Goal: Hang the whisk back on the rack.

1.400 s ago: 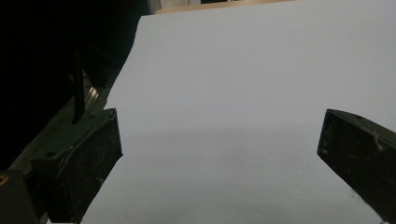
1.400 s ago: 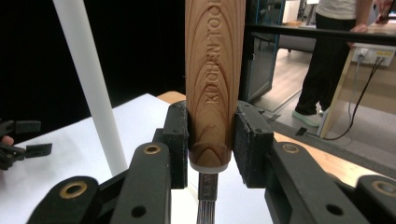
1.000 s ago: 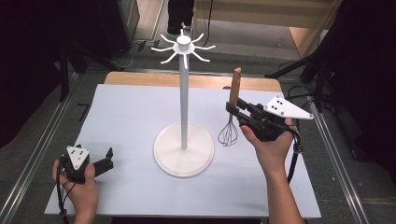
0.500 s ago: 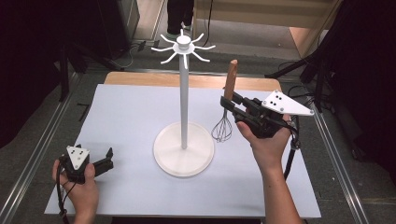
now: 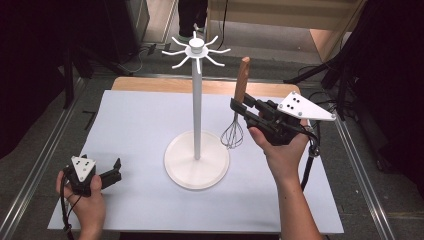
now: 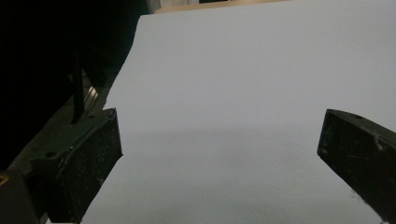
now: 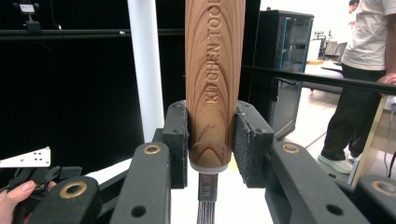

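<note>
A whisk with a wooden handle (image 5: 243,77) and a wire head (image 5: 232,135) hangs upright just right of the white stand's pole (image 5: 197,110). My right gripper (image 5: 239,106) is shut on the lower end of the handle. In the right gripper view the handle (image 7: 215,70) sits clamped between the black pads of my right gripper (image 7: 215,140), with the pole (image 7: 145,70) right behind it. The stand's hooks (image 5: 196,50) spread out at its top, above the whisk. My left gripper (image 5: 116,170) rests open at the mat's front left, its jaws wide over bare mat (image 6: 219,154).
The stand's round base (image 5: 197,170) sits mid-mat on the pale sheet (image 5: 140,125). Metal rails (image 5: 45,150) run along both table sides. A person (image 7: 364,70) stands far off behind the table. Dark equipment surrounds the table.
My right gripper has carried the whisk up and to the left, closer to the stand's pole. The left gripper has stayed put.
</note>
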`<move>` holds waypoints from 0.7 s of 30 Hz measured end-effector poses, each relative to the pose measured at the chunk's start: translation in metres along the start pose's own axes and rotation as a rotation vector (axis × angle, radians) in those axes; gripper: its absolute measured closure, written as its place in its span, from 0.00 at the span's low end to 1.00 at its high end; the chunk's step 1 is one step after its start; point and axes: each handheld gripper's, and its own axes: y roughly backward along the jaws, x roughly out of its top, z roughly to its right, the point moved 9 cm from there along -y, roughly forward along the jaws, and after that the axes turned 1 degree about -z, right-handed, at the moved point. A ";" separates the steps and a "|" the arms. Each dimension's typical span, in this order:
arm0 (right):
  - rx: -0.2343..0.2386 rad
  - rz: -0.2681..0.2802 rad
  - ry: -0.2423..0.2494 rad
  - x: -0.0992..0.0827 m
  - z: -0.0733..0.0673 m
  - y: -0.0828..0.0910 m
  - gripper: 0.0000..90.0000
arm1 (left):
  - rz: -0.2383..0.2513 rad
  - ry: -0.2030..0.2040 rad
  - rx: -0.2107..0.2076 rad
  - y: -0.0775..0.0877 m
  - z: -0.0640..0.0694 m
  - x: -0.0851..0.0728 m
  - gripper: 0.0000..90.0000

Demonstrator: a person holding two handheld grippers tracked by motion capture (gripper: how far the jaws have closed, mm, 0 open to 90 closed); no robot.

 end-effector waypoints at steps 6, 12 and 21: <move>0.010 0.012 0.008 0.007 -0.006 0.000 0.78 | -0.001 0.000 0.000 0.000 0.000 0.000 0.00; 0.025 0.017 0.007 0.011 -0.015 0.001 0.78 | -0.002 0.001 -0.001 0.000 0.000 0.000 0.00; 0.043 0.026 0.025 0.019 -0.026 0.002 0.78 | -0.001 0.001 -0.001 0.000 0.000 0.000 0.00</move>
